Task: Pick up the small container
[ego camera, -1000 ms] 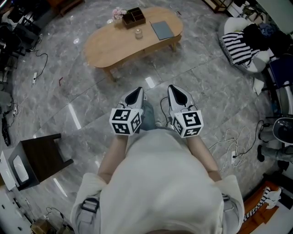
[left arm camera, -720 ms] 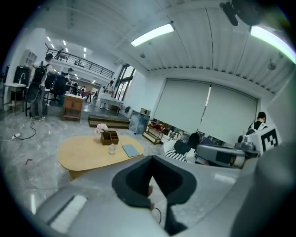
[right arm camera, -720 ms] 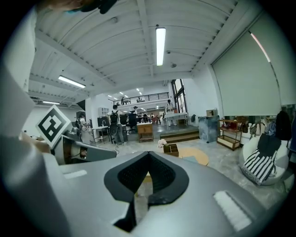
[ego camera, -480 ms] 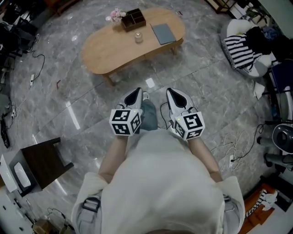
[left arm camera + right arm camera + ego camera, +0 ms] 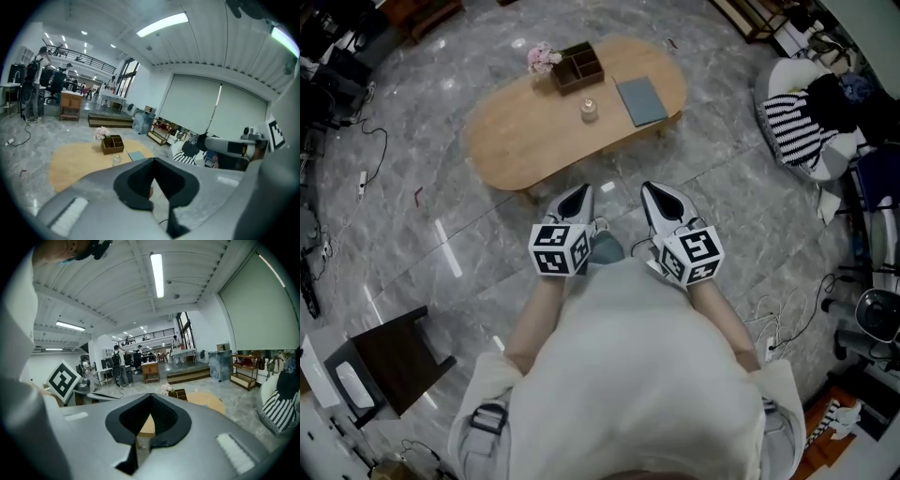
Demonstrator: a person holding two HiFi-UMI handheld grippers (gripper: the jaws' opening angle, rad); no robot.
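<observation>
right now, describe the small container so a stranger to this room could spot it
Find the oval wooden table on the grey marble floor. On it, just this side of the dark compartment box and beside the flat grey-blue book, stands the small container. It is the only small, pale, glassy-looking jar, standing alone on bare wood.

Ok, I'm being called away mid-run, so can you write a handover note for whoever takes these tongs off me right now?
Left tongs: shut, nothing in them.
Right tongs: shut, nothing in them.
Both are held close to the person's body, short of the wooden table.
Small container: upright on the table, untouched, near the divided wooden box and the grey book.
Done: nothing picked up yet.
Left: step up to the table, open one pair of tongs, close on the container, lift it.
</observation>
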